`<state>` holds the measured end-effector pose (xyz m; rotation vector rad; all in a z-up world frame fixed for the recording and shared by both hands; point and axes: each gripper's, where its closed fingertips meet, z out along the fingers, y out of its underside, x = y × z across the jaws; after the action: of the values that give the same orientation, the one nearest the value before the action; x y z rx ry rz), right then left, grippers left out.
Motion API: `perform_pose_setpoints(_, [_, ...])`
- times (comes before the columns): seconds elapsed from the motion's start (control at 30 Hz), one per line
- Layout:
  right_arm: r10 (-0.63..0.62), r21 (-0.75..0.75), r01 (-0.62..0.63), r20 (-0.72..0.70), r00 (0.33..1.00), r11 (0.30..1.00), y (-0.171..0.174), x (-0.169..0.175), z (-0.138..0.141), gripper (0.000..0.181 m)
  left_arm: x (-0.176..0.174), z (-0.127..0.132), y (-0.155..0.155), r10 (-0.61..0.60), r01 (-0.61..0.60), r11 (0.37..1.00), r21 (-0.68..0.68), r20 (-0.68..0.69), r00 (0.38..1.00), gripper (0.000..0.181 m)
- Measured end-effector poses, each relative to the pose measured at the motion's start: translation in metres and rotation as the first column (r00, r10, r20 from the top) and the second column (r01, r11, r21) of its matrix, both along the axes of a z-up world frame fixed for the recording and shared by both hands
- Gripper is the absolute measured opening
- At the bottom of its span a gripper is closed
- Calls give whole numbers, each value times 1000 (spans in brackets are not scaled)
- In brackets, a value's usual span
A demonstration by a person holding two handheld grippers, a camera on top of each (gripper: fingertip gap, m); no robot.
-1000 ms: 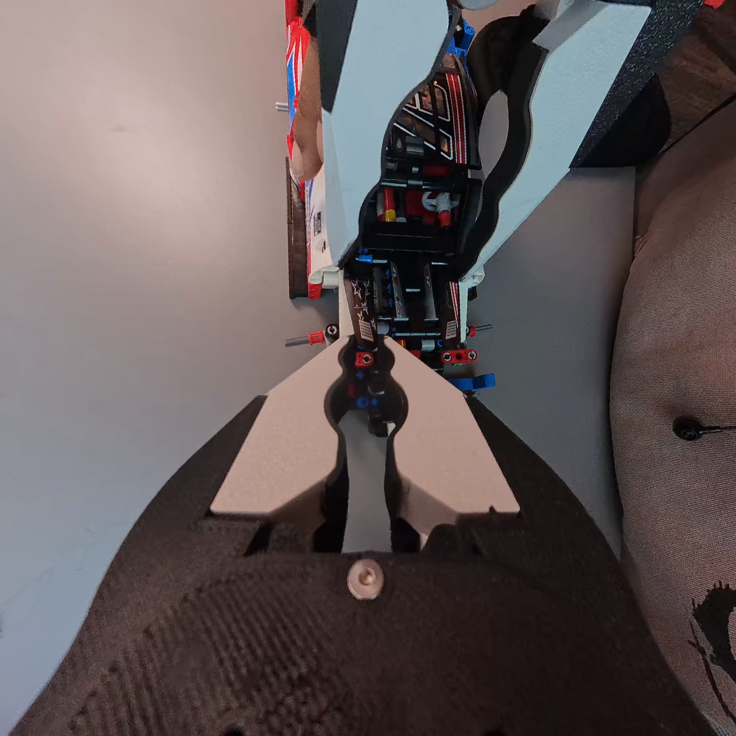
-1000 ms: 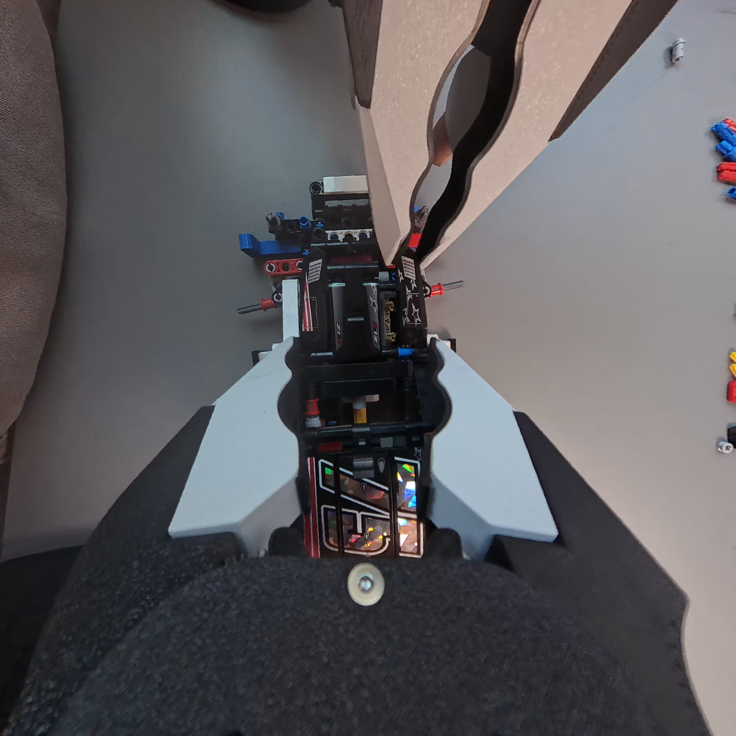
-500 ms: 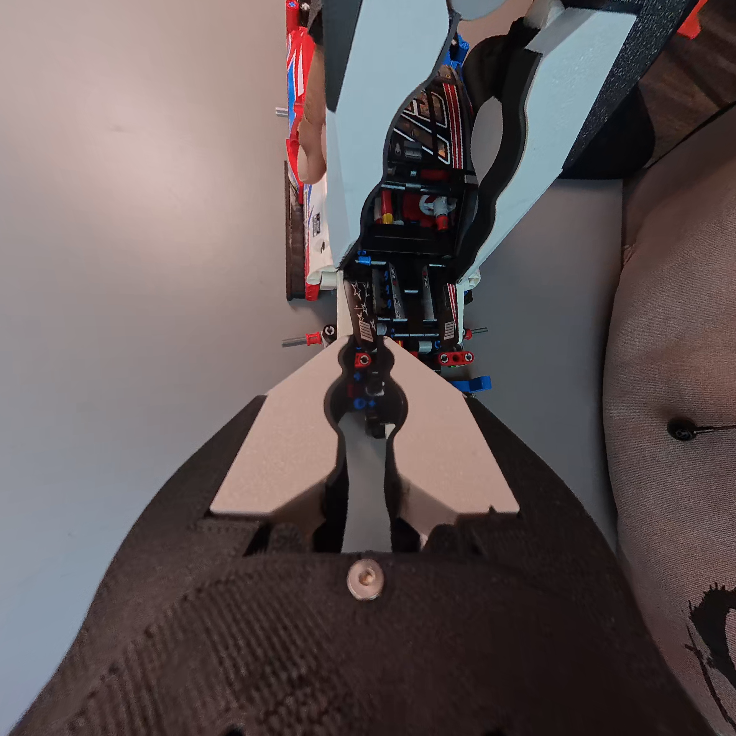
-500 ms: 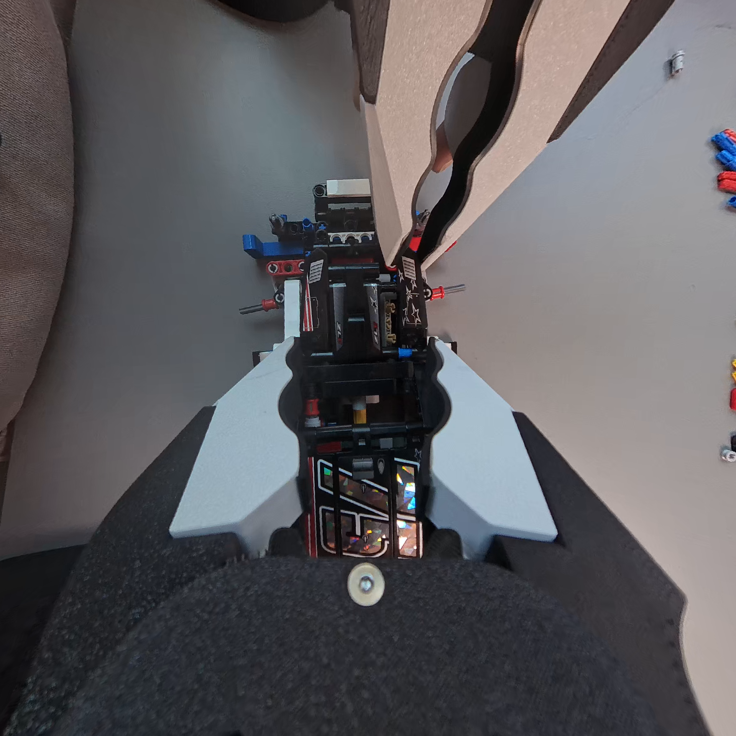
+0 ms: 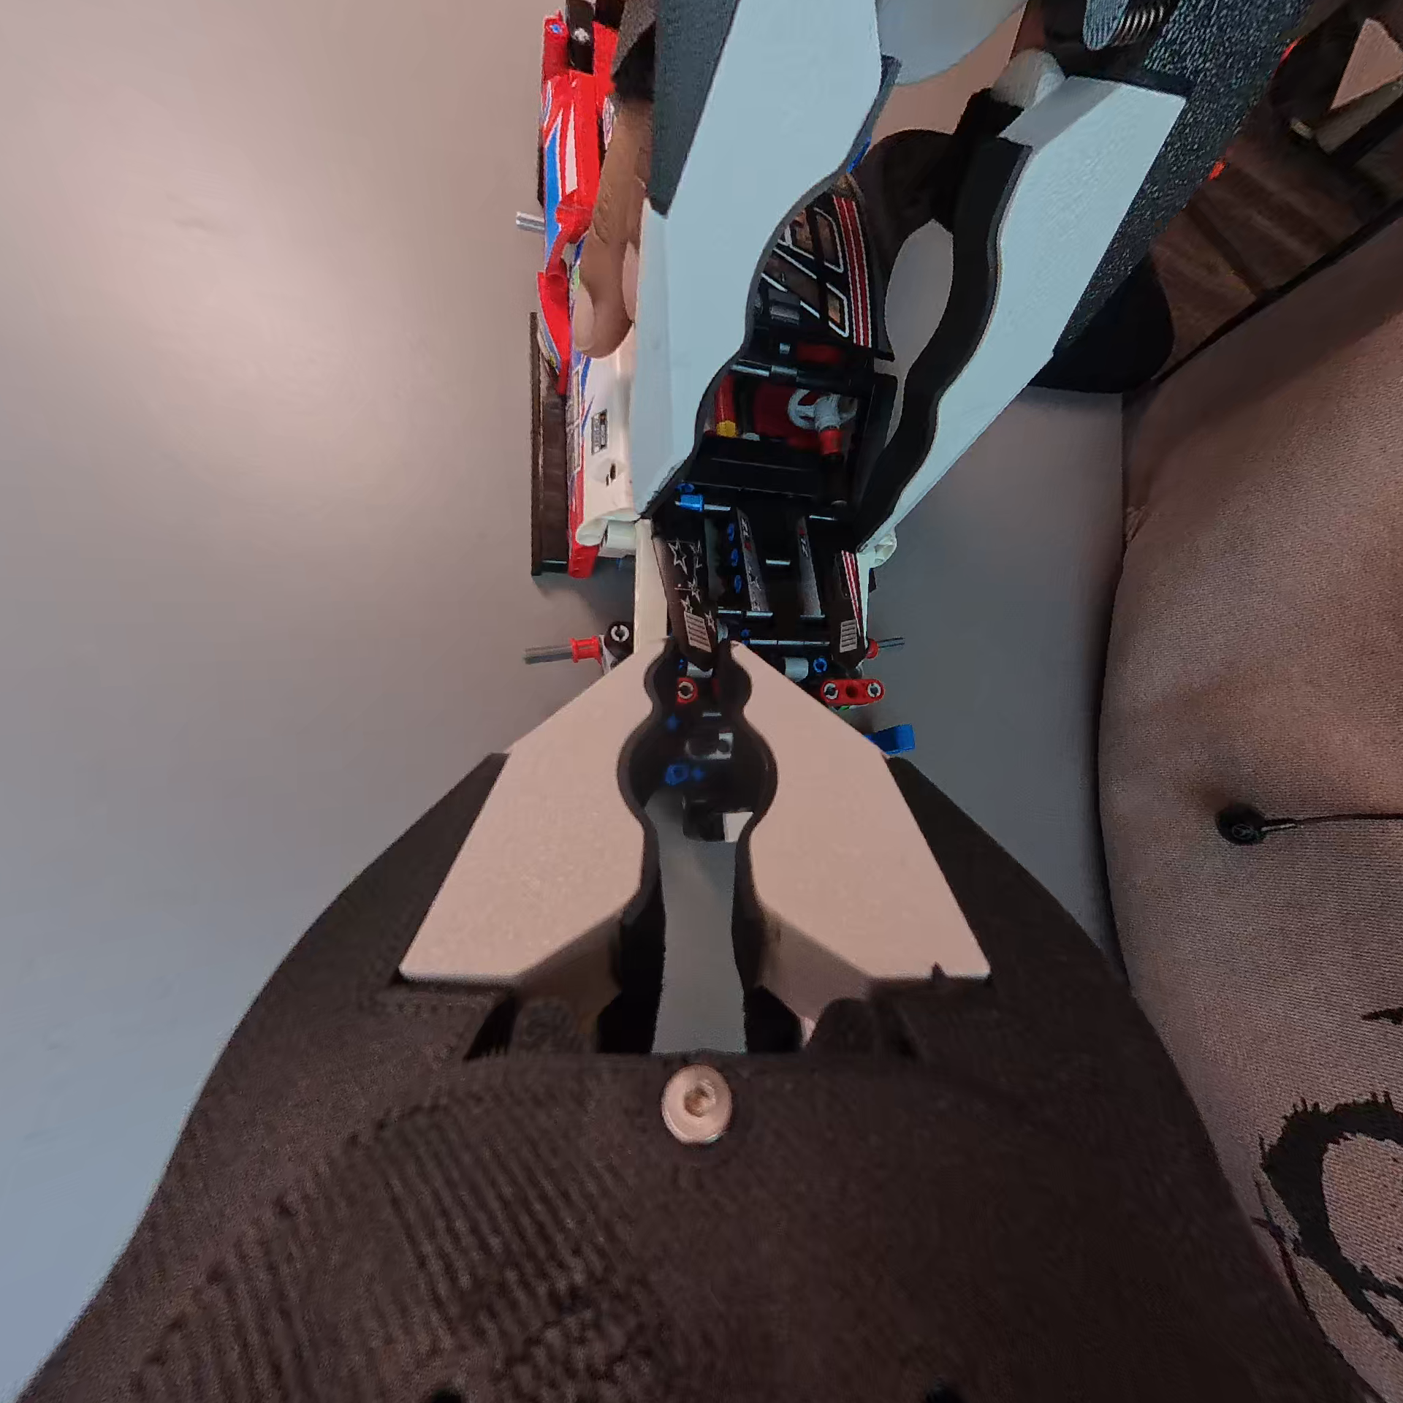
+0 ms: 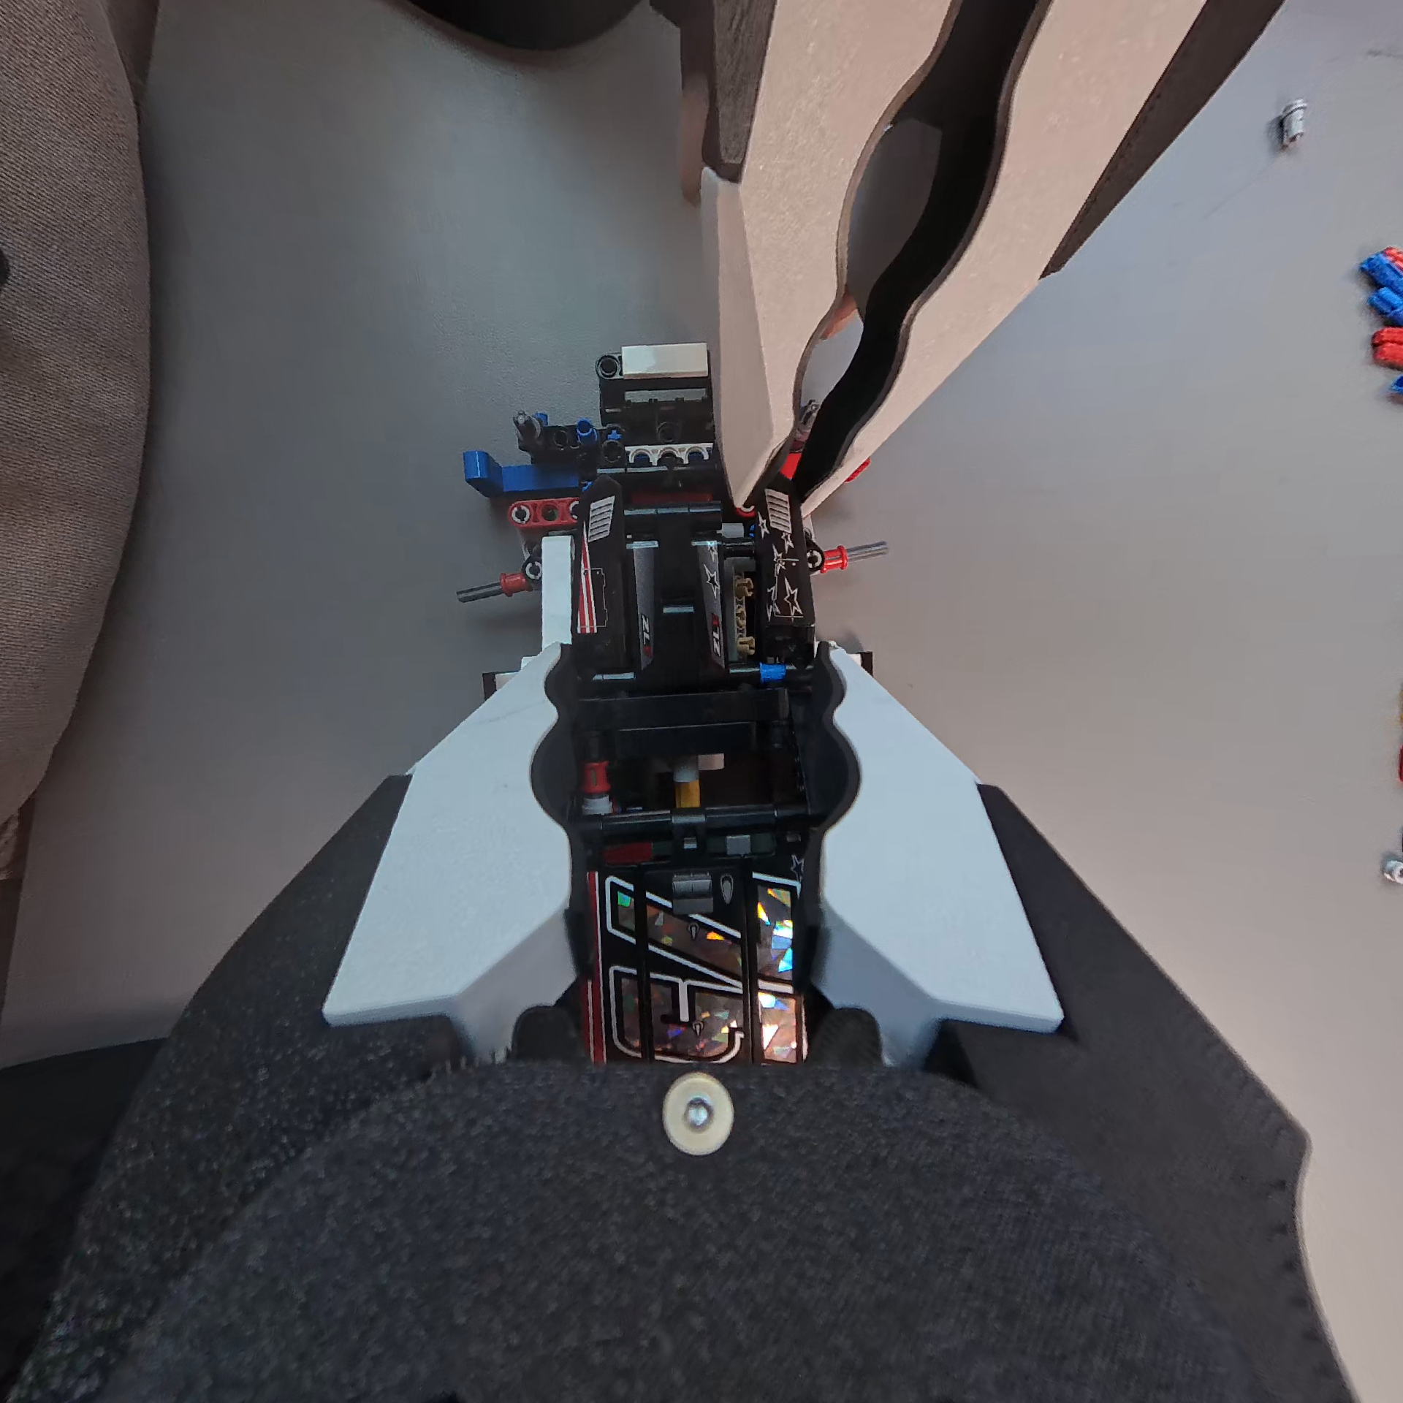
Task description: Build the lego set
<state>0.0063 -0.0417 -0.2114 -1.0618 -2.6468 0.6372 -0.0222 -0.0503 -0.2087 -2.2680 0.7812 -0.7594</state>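
**Both tongs on the car: hold steady**

Compared with a second ago, almost nothing has moved. Your left tongs [image 5: 695, 668] keep the same nip on the tail of the car [image 6: 687, 607], and your right tongs [image 6: 691, 668] have slid only a little along its body. Judge this as a pressing or seating step at the rear, not a transfer.

Left tongs: clenched on the car's rear frame, tips touching a black starred panel [image 5: 687, 592]. Right tongs: grasping the car, one finger on each flank, with the foil-stickered hood [image 6: 695, 979] between the finger bases.

The car lies on the grey table [image 5: 228, 531], spanning from one pair of tongs to the other.

Count, left to right in the right wrist view:
- One cushion [image 6: 68, 379], well left of the tongs.
- One car.
- Two axle stubs with red bushes [image 6: 512, 583], one per side.
- Loose parts [image 6: 1385, 304] well to the right; number unclear.

In the left wrist view, one red printed box [image 5: 565, 228] lies beyond the right tongs.
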Motion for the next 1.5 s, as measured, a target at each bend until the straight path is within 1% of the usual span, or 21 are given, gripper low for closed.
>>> perform_pose_setpoints(0.03, [0,0,0,0,1000,1000,0,0,0,60,0,1,0,1,-1,1000,-5,11,1000,8])
perform_pose_setpoints(0.17, [-5,-5,5,0,1000,1000,0,0,0,60,2,4,-1,-5,6,1000,-16,52,999,8])
perform_pose_setpoints(0.3, [-4,-5,4,1,1000,1000,0,0,0,60,1,1,-1,-18,18,1000,-22,17,1000,7])
perform_pose_setpoints(0.5, [3,-2,-3,3,1000,1000,0,0,0,60,2,1,-3,-22,23,1000,-16,38,999,8])
perform_pose_setpoints(0.57, [2,-4,-2,3,1000,1000,0,0,0,60,4,2,-5,-40,40,999,-9,32,999,17])
perform_pose_setpoints(0.6, [2,-5,-2,3,1000,1000,0,0,0,60,5,3,-5,-40,40,999,3,19,999,24])
perform_pose_setpoints(0.7, [-2,-6,2,1,1000,1000,0,0,0,60,7,2,-3,-32,37,996,78,-69,997,47])
perform_pose_setpoints(0.8, [0,-4,0,-3,1000,1000,0,1,0,60,8,4,-2,-3,28,986,164,-152,988,47])
perform_pose_setpoints(0.83, [-2,-6,2,-3,1000,1000,0,1,0,60,8,5,-2,3,26,984,178,-158,987,48])
perform_pose_setpoints(0.87, [-7,-11,7,-4,1000,1000,0,0,0,60,11,7,-5,-10,34,984,172,-135,991,56])
perform_pose_setpoints(0.93, [-12,-19,12,-3,1000,1000,0,0,0,60,11,8,-8,-15,29,990,141,-101,995,59])
perform_pose_setpoints(1.03, [-12,-17,12,-5,1000,1000,0,0,0,60,17,6,-13,-32,46,989,140,-101,994,63])
perform_pose_setpoints(1.1, [-13,-19,13,-5,1000,1000,0,0,0,60,23,1,-12,-37,60,985,160,-144,989,67])
perform_pose_setpoints(1.17, [-13,-19,13,-5,1000,1000,0,0,0,60,24,-3,-8,-22,62,980,191,-203,979,65])
perform_pose_setpoints(1.23, [-15,-19,15,-5,1000,1000,0,0,0,60,21,-5,-4,-7,66,973,221,-257,966,57])
perform_pose_setpoints(1.27, [-16,-20,16,-5,1000,1000,0,0,0,60,21,-6,-4,-9,72,972,224,-271,963,57])
perform_pose_setpoints(1.43, [-12,-22,12,-1,1000,1000,0,0,0,60,21,-8,-5,-13,66,979,193,-266,964,54])
perform_pose_setpoints(1.5, [-10,-29,11,14,1000,1000,-2,1,-1,55,22,-11,-7,-22,66,984,165,-253,967,53])
